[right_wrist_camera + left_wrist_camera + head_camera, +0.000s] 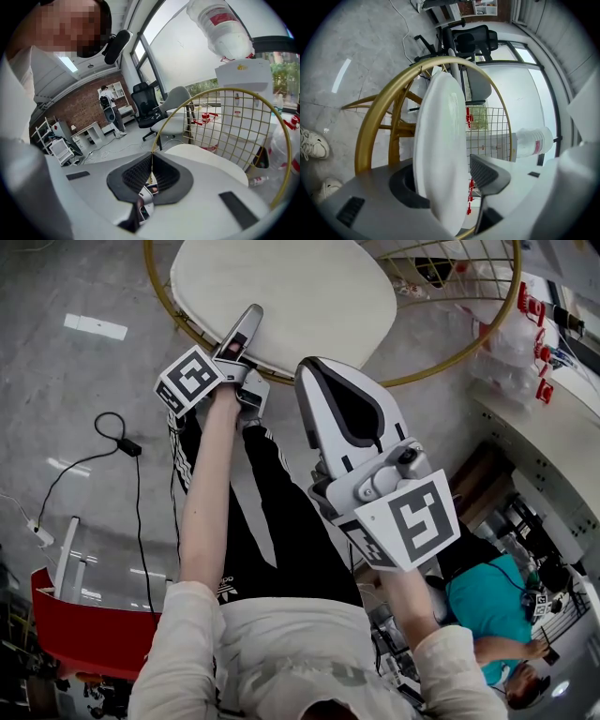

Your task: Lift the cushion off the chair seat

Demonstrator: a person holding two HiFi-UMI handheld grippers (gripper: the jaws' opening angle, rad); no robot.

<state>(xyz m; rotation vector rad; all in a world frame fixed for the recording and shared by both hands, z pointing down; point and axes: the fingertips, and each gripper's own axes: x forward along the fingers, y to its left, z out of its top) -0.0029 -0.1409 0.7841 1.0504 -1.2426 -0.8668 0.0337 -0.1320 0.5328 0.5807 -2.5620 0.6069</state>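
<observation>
A round white cushion [281, 296] lies on the seat of a chair with a gold rim [450, 357]. My left gripper [246, 324] reaches its near edge. In the left gripper view the cushion [440, 140] stands edge-on between the two jaws of my left gripper [445, 183], and both pads sit against it, with the gold rim [375, 122] behind. My right gripper [314, 371] hangs shut and empty in front of the chair, short of the cushion. Past my right gripper [151, 164], in its own view, the cushion [211, 159] and the gold rim [187, 101] show.
The chair's back is a gold wire mesh [234, 122]. A black cable [122, 442] runs over the grey floor at left, near a red object [75, 624]. A counter [544, 446] and a person in a teal shirt [487, 606] are at right. My own legs stand below the chair.
</observation>
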